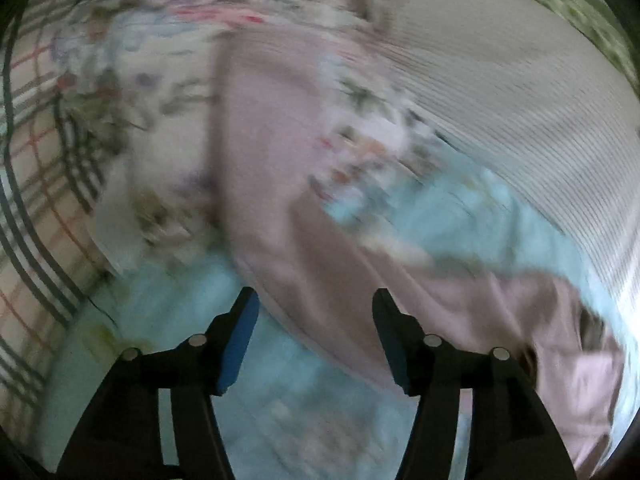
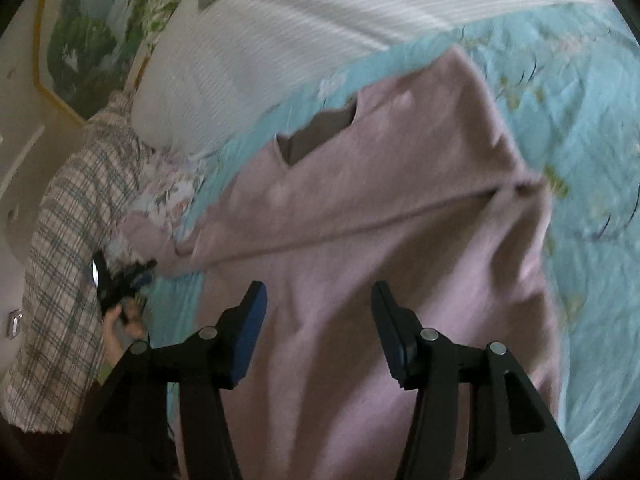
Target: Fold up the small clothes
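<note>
Right gripper [image 2: 318,300]: we see its jaws spread wide, nothing between them.
Pink sweater [image 2: 360,220]: spread on the blue bedspread [image 2: 580,120].
Left gripper [image 2: 120,280]: at the sweater's sleeve end, state unclear.

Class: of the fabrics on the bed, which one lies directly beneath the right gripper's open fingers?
The plain pink garment; the floral piece lies off towards the pillow.

A light blue patterned bedspread [image 2: 580,140] fills the right side of the frame. A white ribbed pillow [image 2: 280,40] lies at the top centre; a framed landscape picture [image 2: 80,40] hangs upper left.
</note>
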